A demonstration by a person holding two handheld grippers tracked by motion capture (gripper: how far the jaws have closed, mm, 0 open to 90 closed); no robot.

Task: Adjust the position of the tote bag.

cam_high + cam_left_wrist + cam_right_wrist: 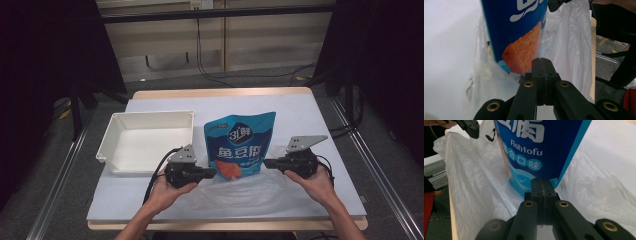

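A blue fish tofu pouch (240, 145) stands upright at the table's middle, its foot inside a clear plastic bag (240, 192) that spreads toward the front edge. My left gripper (212, 173) sits at the pouch's lower left and my right gripper (267, 163) at its lower right, both pointing inward. In the left gripper view the jaws (541, 60) are pressed together, with the bag's film (574, 50) drawn up to them in front of the pouch (519, 37). In the right gripper view the jaws (542, 180) are likewise shut, with the film (474, 182) pinched in the seam below the pouch (541, 152).
A white rectangular tray (107, 145) lies left of the pouch, close to my left hand. The table (310, 115) has a pale blue cover, with dark stands and cables on the floor beyond its far and side edges.
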